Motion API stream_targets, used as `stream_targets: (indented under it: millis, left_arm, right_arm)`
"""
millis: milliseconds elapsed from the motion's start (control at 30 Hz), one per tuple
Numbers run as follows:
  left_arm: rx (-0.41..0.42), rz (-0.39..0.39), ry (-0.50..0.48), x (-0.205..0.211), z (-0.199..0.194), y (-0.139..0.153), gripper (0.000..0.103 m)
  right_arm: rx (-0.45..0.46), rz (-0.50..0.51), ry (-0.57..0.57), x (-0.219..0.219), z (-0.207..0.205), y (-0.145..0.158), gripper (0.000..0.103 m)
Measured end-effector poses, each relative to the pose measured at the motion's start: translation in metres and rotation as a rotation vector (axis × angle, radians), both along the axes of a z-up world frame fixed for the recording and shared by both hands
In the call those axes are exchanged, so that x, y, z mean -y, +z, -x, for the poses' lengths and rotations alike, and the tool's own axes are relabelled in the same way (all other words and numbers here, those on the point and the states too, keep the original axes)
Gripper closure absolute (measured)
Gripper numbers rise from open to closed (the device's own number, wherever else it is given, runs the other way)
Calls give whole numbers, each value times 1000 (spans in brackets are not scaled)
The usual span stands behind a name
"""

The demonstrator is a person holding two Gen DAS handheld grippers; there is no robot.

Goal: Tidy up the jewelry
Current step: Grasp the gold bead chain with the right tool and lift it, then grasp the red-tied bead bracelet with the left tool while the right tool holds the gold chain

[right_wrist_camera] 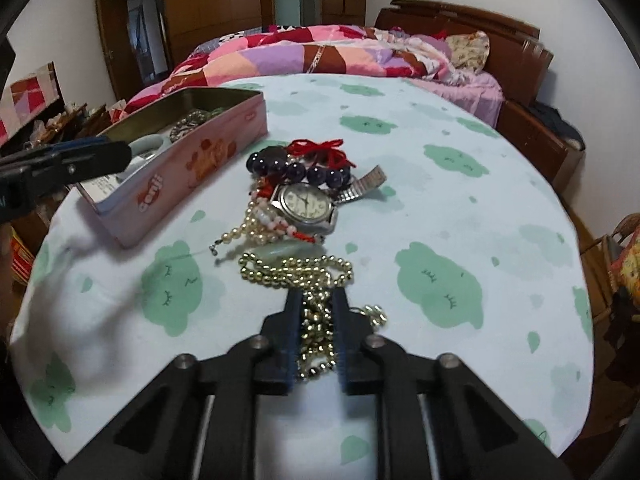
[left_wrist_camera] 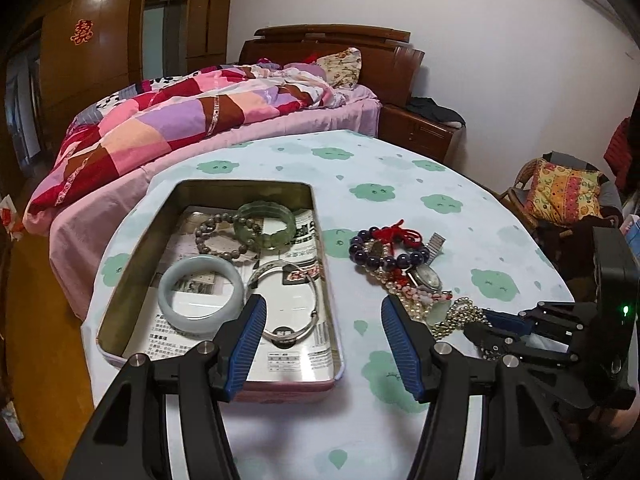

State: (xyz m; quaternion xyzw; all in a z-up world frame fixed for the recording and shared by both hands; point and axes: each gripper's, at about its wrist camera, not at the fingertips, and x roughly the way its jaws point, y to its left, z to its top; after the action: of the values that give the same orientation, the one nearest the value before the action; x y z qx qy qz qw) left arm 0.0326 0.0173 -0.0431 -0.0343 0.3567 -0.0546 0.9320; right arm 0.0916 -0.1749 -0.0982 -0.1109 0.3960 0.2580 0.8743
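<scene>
A pink tin (left_wrist_camera: 328, 312) (right_wrist_camera: 192, 168) holds a pale jade bangle (left_wrist_camera: 200, 300), a green bangle (left_wrist_camera: 266, 222), a brown bead bracelet (left_wrist_camera: 212, 236) and a silver bangle (left_wrist_camera: 286, 304). Right of it lies a pile: purple bead bracelet (left_wrist_camera: 388, 254) (right_wrist_camera: 296, 170), watch (left_wrist_camera: 428, 276) (right_wrist_camera: 306, 204), pearl strands (right_wrist_camera: 256, 228), gold bead chain (right_wrist_camera: 296, 270). My left gripper (left_wrist_camera: 324, 312) is open over the tin's near right edge. My right gripper (right_wrist_camera: 316, 300) is shut on the gold bead chain; it also shows in the left wrist view (left_wrist_camera: 492, 326).
The round table has a white cloth with green cloud prints (right_wrist_camera: 440, 284). A bed with a patchwork quilt (left_wrist_camera: 180, 120) stands behind it. A wicker chair with a cushion (left_wrist_camera: 560, 196) is at the right.
</scene>
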Motion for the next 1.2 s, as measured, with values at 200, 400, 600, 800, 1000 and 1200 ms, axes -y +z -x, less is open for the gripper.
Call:
stream_targets:
  millis: [200,400,600,800,1000,1200]
  left_arm:
    - [18,-45,-57,23,-9,6,43]
    - [-9,-60,-123,49,-33,2,43]
    - [-56,-101,-164,73,-57,-8,48]
    - [-101,-124,-200,91,-72,-17,57]
    - [-122,-158,-225,100,-83,-26,60]
    - [-141,-174,-243,102,-93,-29,62]
  right_arm:
    - [51,-19,-101,22,-12,11,90]
    - [91,-42,-207,49,-38,22,90]
    - [82,-80,-211,52,-47,22,90]
    - [66,-100,-202,54,-48,22,90]
    - [88,-81,-192,50,-45,22,90]
    - [72,-84,-189,49,-46,22,90]
